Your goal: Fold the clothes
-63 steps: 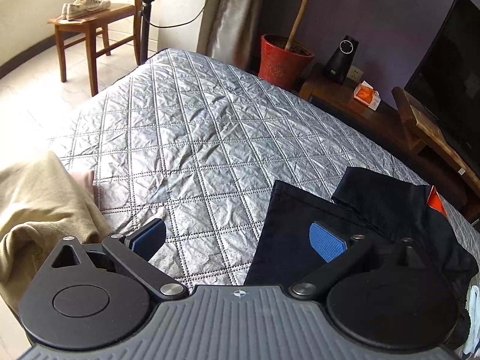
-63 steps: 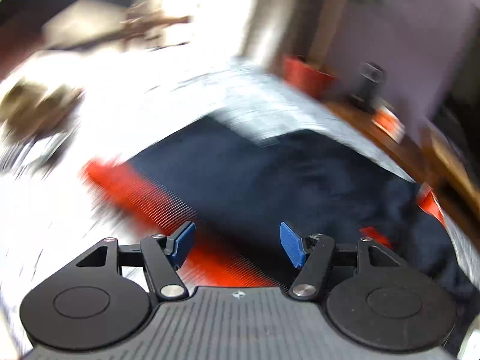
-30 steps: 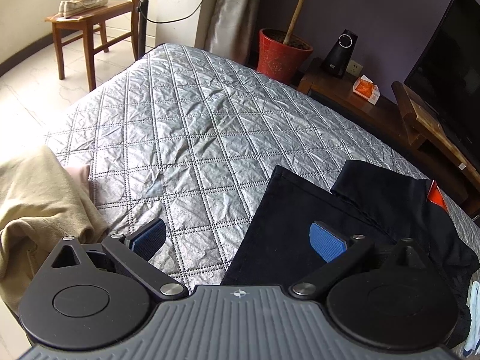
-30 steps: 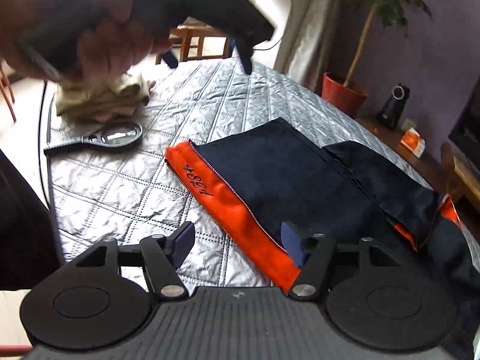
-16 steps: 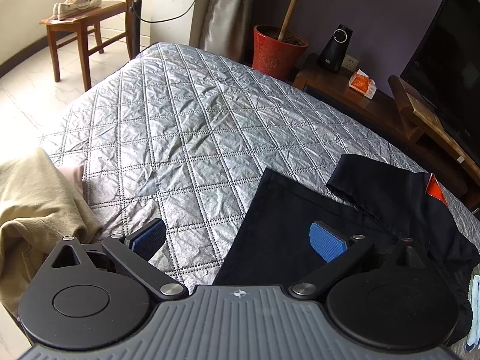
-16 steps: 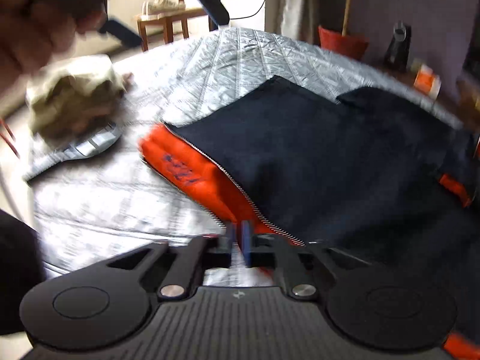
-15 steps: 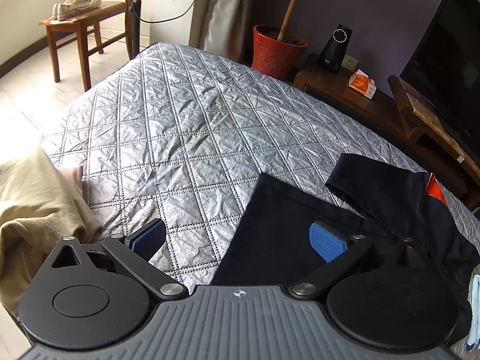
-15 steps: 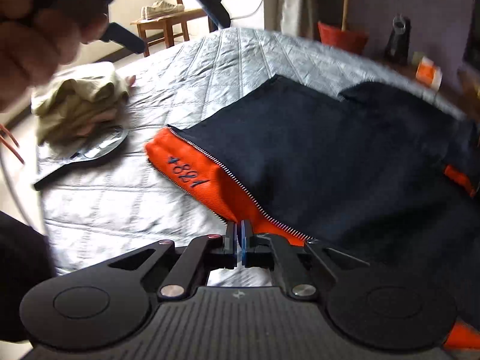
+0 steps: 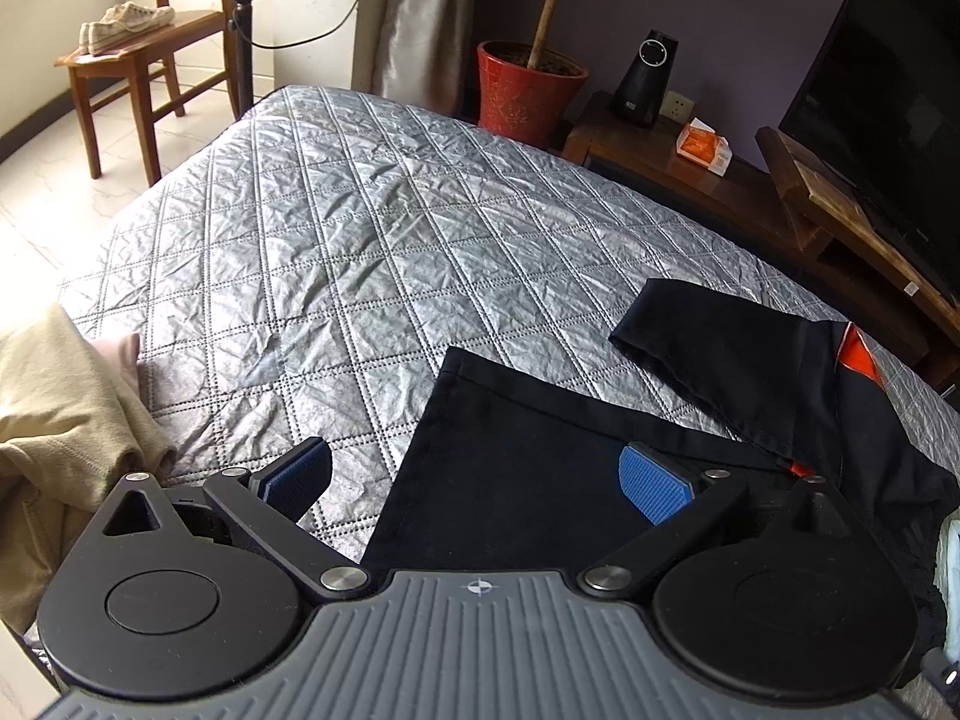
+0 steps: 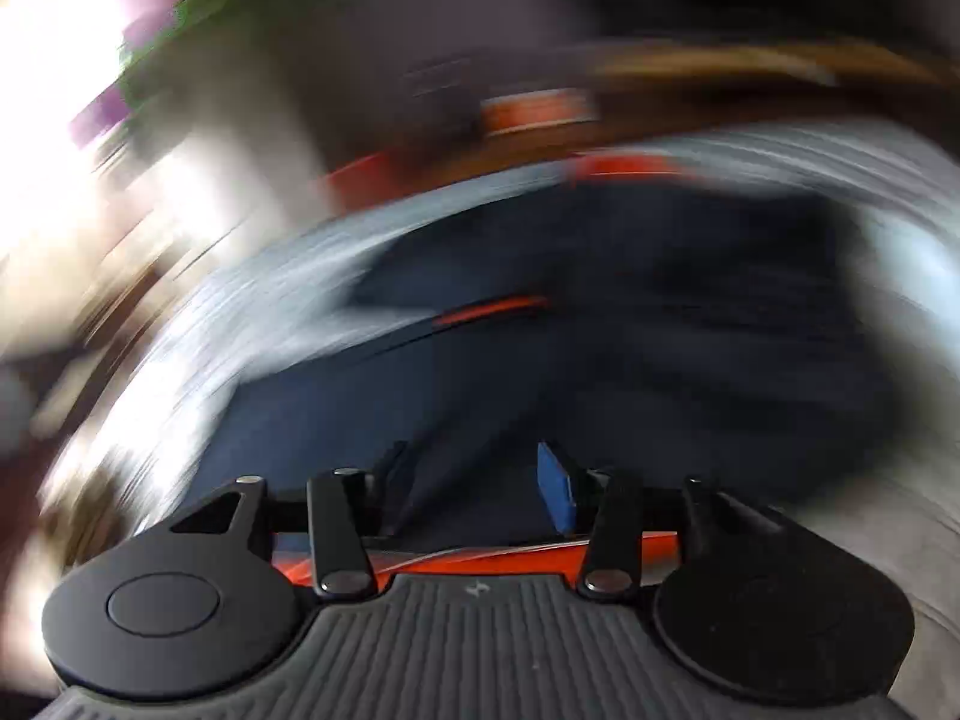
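Jacket (image 9: 540, 468) dragged nearer; hem corner points away.

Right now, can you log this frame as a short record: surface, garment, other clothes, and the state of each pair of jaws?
surface: grey quilted bedspread
garment: dark jacket with orange trim, spread flat at the near right
other clothes: beige garment bunched at the left edge
left gripper: jaws wide open, nothing between them
right gripper: jaws apart and just opening, over the jacket; view blurred
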`<state>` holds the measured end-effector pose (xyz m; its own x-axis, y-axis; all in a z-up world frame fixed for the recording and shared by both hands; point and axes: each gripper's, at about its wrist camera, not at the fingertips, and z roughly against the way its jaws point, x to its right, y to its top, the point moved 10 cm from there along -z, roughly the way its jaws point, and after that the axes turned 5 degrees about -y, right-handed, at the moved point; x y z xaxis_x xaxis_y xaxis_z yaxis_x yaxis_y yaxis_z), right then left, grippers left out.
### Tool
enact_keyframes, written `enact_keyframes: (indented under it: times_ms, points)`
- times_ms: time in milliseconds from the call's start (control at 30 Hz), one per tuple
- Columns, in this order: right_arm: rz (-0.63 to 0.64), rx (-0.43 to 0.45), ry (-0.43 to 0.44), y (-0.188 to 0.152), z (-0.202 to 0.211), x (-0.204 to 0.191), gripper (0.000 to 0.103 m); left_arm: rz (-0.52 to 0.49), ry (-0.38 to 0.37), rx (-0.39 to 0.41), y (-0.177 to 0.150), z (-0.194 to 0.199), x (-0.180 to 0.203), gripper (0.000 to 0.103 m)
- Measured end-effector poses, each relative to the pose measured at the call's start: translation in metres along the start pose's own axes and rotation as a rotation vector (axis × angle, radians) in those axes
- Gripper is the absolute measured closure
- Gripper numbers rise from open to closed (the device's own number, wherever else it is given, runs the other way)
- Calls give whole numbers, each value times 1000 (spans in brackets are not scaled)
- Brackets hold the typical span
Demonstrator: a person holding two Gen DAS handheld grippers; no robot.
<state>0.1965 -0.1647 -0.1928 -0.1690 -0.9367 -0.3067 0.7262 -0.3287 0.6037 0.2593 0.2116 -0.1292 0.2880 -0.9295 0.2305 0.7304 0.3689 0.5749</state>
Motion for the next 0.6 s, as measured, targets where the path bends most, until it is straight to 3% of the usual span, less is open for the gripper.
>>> enact_keyframes:
  times_ms: [133, 267, 300, 333, 467, 500, 567, 600]
  points:
    - [-173, 17, -197, 15, -23, 90, 72, -23, 5, -7, -3, -4, 7, 0]
    - [-296, 10, -145, 14, -53, 109, 70, -32, 6, -14, -6, -8, 15, 0]
    - [-317, 16, -136, 14, -57, 114, 71, -34, 6, -17, -7, -9, 17, 0]
    - [-314, 20, -132, 15, -58, 117, 82, -36, 4, -19, -7, -10, 19, 0]
    - [-224, 10, -159, 8, -44, 125, 87, -50, 0, -23, -9, -13, 27, 0]
    - [-162, 15, -200, 7, -37, 126, 87, -50, 0, -25, -9, -14, 28, 0]
    - [-3, 34, -327, 7, -23, 127, 81, -47, -1, -24, -9, -13, 28, 0]
    - [61, 41, -380, 9, -18, 126, 67, -47, -3, -22, -8, -13, 27, 0]
